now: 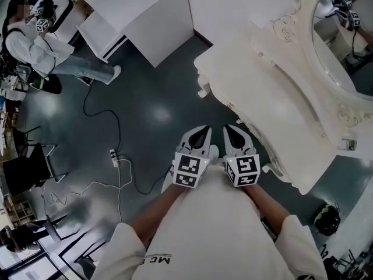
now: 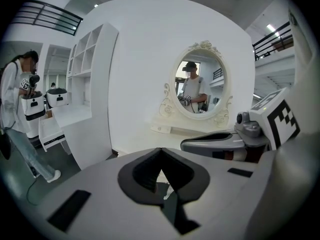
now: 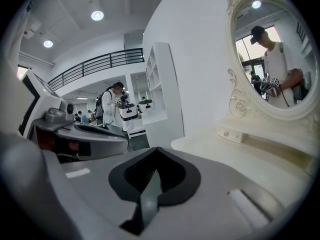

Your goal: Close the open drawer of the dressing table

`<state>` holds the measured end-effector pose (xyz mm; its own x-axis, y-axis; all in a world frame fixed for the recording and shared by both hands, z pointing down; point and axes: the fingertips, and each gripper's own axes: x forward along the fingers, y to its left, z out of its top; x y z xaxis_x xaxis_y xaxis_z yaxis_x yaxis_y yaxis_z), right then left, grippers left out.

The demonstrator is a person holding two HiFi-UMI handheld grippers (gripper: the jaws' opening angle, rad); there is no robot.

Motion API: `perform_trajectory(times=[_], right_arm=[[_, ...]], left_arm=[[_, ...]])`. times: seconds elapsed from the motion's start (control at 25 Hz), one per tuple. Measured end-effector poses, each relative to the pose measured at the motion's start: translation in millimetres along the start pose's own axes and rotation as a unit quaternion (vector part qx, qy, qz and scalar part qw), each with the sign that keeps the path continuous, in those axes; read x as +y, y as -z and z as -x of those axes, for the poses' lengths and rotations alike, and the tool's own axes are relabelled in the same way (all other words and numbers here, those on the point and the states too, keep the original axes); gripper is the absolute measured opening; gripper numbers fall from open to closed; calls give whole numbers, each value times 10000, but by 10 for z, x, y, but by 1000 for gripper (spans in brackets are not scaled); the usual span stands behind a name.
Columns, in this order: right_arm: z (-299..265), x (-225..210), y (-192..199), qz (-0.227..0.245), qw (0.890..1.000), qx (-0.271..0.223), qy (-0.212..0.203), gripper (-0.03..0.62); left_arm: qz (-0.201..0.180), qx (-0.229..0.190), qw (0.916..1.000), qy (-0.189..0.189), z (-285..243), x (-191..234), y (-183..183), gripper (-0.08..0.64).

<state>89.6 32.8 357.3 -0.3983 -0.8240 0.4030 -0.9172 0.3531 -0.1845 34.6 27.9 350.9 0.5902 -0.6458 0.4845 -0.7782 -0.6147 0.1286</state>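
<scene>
The cream dressing table with its oval mirror fills the right of the head view. Its carved front edge runs diagonally just right of my grippers, and I see no drawer standing out from it. My left gripper and right gripper hang side by side over the dark floor, close to that edge. Both are shut and hold nothing. In the left gripper view the shut jaws point at the table and mirror ahead. The right gripper has the tabletop right beside it.
A white shelf unit stands at the back left, and a person with grippers stands beside it. A power strip and cables lie on the floor at left. A black chair is at far left, and a dark round object lies at lower right.
</scene>
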Motion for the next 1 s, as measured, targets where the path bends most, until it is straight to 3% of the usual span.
perform_trajectory(times=[0.32,1.0], right_arm=[[19,48,-49,228,9997,-20,-106,2],[21,-60,-48,181,9998,-25,-77,2]], left_arm=[[-124,-82,9999,15,4,-118,14,9],[-191,139,9997,66,-40,-219,133,9]])
